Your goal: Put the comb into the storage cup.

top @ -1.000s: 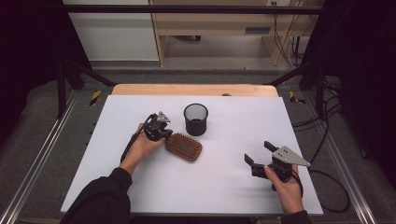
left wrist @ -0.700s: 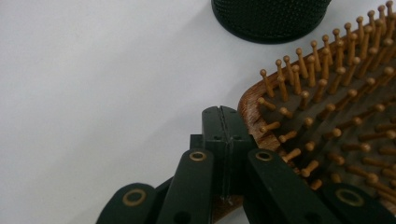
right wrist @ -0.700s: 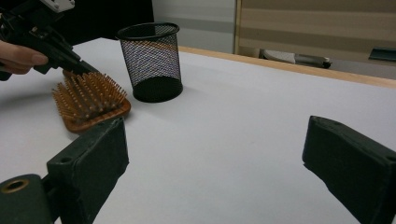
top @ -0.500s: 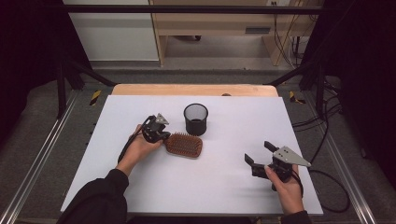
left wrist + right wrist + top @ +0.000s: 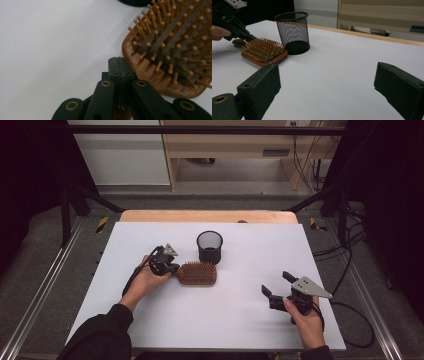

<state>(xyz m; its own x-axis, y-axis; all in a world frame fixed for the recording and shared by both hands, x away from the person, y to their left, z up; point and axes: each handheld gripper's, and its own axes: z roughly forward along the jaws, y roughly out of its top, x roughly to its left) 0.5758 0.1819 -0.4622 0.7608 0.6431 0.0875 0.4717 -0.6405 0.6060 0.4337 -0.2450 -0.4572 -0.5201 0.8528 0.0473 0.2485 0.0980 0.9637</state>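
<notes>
A wooden paddle hairbrush point(image 5: 197, 273) point(image 5: 175, 50) point(image 5: 263, 51) lies bristles up on the white table point(image 5: 225, 320), just in front of a black mesh cup point(image 5: 209, 247) point(image 5: 292, 32). My left gripper point(image 5: 172, 268) point(image 5: 119, 61) is shut, its jaws meeting with nothing visible between them. Its tips sit over the brush's neck, where the handle joins the head, and the handle passes beneath them. My right gripper point(image 5: 277, 284) point(image 5: 325, 85) is held still at the front right, jaws wide open and empty, pointing toward the brush and cup. The left gripper point(image 5: 249, 37) also shows at the brush handle in the right gripper view.
A wooden strip point(image 5: 210, 216) runs along the table's far edge. Metal rails point(image 5: 45, 285) flank the table on the left, and cables point(image 5: 350, 270) lie on the floor at the right. Bare white tabletop lies between the two grippers.
The brush has swung from a tilt to lie nearly level across the table, with the left gripper at its handle shifting slightly. The right gripper has not moved.
</notes>
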